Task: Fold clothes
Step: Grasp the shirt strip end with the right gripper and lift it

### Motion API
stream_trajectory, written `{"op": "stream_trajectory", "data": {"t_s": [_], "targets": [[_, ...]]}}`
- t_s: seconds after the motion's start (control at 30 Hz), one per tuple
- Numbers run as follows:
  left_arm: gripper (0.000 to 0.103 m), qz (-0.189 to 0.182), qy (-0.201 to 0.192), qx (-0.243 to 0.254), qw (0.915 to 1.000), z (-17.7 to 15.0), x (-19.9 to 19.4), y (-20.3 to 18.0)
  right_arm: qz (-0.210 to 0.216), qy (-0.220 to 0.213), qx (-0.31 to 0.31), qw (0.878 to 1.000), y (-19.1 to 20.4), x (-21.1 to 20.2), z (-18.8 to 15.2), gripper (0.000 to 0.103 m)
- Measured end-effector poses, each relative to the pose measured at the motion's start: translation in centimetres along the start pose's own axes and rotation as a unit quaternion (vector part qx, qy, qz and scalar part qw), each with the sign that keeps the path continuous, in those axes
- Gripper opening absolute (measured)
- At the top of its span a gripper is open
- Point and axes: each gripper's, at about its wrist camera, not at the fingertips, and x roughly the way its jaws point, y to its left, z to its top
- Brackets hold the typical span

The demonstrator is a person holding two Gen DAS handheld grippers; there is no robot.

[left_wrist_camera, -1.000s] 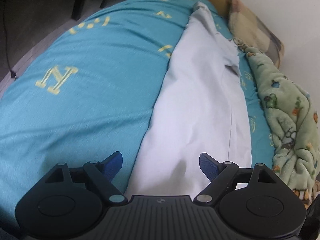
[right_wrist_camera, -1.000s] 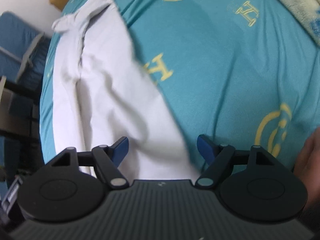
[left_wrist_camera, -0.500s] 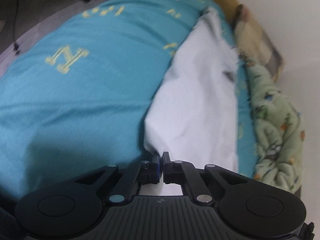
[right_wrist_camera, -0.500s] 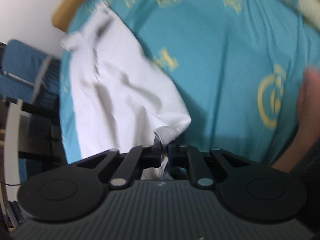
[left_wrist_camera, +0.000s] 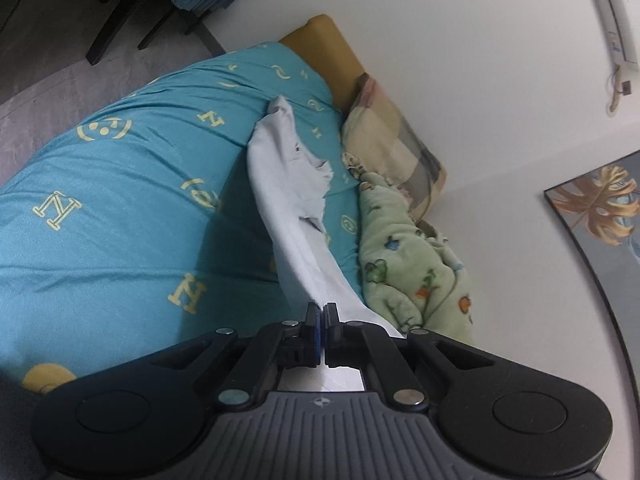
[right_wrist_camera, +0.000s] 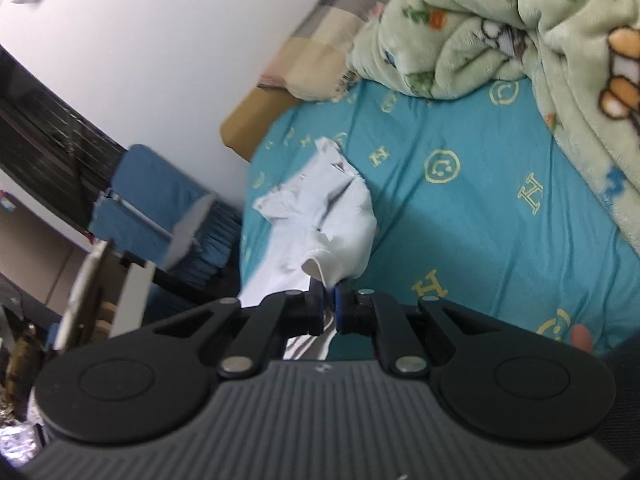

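A white garment stretches from the far end of the teal bed sheet up to my left gripper, which is shut on its near edge and holds it raised above the bed. In the right wrist view the same white garment hangs bunched from my right gripper, which is shut on another part of its near edge. Its far end still rests on the sheet.
A green fleece blanket lies along the wall side of the bed, also in the right wrist view. A checked pillow sits by the yellow headboard. A blue chair stands beside the bed.
Both grippers went from open over the flat garment to shut on its near edge. They have lifted it well above the bed, so the cloth now hangs stretched.
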Motion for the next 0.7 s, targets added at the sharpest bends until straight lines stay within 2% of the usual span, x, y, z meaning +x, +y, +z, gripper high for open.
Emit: {"op": "stream_trajectory", "data": {"t_s": [0.23,0.33,0.4,0.5,0.7], "targets": [[0.001,-0.005,0.000,-0.019,0.9998,-3.3,-4.2,2.0,0.010,0.013,0.003,1.000,-1.9,-3.6,-3.6,0.008],[0.001,0.004,-0.003,-0.015,0.9999,-3.3,-3.9,2.6,0.007,0.015,-0.014,1.000,-2.2,-3.3,-4.3,0.008],[0.001,0.012,-0.005,-0.011,0.9999,-2.8,-2.8,2.7,0.000,0.008,-0.038,0.999,-2.0,-2.2,-3.7,0.008],[0.001,0.024,-0.009,0.000,0.9997,-1.8,-1.0,2.7,-0.004,0.008,-0.035,0.999,-2.3,0.8,-1.9,0.008],[0.001,0.049,-0.054,0.063,0.9953,2.9,5.0,0.4,0.004,-0.008,-0.068,0.998,-1.4,8.0,1.9,0.008]]}}
